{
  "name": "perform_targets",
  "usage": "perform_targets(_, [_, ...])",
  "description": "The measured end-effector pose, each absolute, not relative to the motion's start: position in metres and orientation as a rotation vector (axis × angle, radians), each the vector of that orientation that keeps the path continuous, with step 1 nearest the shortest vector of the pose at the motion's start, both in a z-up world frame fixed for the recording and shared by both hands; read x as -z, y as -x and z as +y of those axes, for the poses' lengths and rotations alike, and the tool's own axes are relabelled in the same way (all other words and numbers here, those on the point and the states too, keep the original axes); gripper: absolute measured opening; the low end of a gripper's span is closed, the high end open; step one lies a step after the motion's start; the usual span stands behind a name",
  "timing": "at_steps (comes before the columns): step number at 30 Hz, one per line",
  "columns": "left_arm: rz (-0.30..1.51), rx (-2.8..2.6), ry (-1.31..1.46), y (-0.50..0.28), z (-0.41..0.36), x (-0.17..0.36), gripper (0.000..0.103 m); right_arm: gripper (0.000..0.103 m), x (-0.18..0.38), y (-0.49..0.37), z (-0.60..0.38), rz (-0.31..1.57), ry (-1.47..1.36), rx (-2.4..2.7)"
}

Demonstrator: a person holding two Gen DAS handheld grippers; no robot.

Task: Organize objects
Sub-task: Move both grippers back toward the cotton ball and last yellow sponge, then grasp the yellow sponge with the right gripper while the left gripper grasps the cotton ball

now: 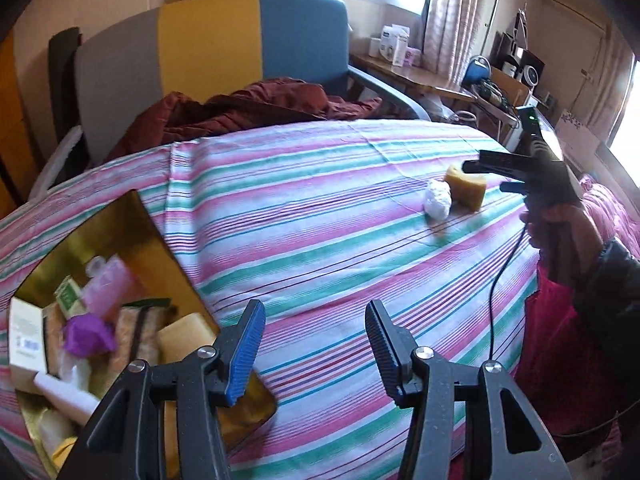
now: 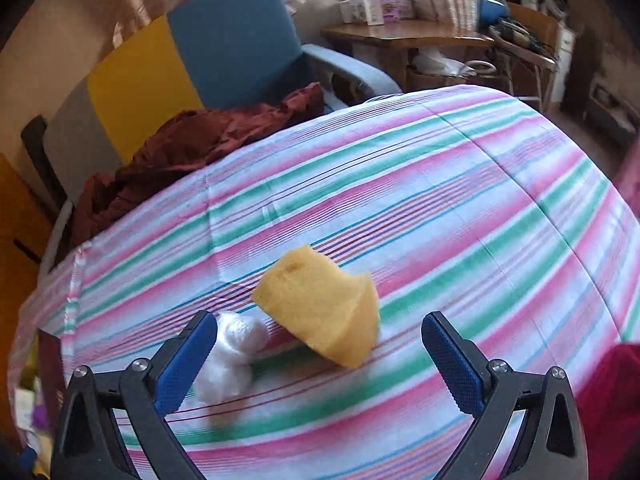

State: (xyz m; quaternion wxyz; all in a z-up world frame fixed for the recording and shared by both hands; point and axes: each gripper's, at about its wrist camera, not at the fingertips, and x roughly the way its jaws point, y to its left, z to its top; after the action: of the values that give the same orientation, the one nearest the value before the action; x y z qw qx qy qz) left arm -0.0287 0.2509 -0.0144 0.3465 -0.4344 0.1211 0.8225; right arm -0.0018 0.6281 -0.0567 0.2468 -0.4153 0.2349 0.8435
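Left wrist view. Left claw (image 1: 316, 350) parted about halfway, empty, held over the striped bedspread (image 1: 320, 200) just right of the gold box (image 1: 156, 240). Box already loaded: pink bottle (image 1: 110, 280), purple crumpled item (image 1: 86, 334), white tube (image 1: 64, 394) and cartons. Two loose items left farther up the bed: yellow sponge (image 1: 466, 186) and white wad (image 1: 438, 198), touching each other. Right claw (image 1: 486, 178) seen side-on above the sponge, jaws apart, gripped by a hand (image 1: 560, 224) in a dark sleeve, cable trailing below.

Right wrist view. Right claw (image 2: 316, 360) spread wide, nothing between the pads. Sponge (image 2: 320, 312) roughly centred ahead of the gap; white wad (image 2: 230, 356) just beside the left finger (image 2: 184, 364). Step in hand, judged: approach to pick up the sponge. Best done by shifting slightly right to clear the wad, lowering until both pads bracket the sponge's broad faces, then closing gently, since foam will likely compress and the soft bedding will give underneath.

Surface and room. Bed covered in pink, green and white stripes, faintly creased. Maroon cloth (image 2: 192, 148) heaped at the far edge before a grey, yellow and blue chair (image 2: 224, 48). Wooden counter (image 2: 404, 36) with cartons beneath a curtained window.
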Motion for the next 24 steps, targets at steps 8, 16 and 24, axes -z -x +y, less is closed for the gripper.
perform_targets(8, [0.314, -2.036, 1.178, 0.036, 0.297, 0.027, 0.053, 0.103, 0.078, 0.027, 0.630, 0.438, 1.227, -2.379])
perform_targets(16, [0.274, -1.969, 1.195, 0.049, 0.344, 0.036, 0.053, 0.065, 0.075, 0.027, 0.625, 0.380, 1.324, -2.359])
perform_targets(24, [0.281, -1.885, 1.142, 0.060, 0.411, 0.042, 0.053, 0.066, 0.043, 0.011, 0.634, 0.436, 1.225, -2.340])
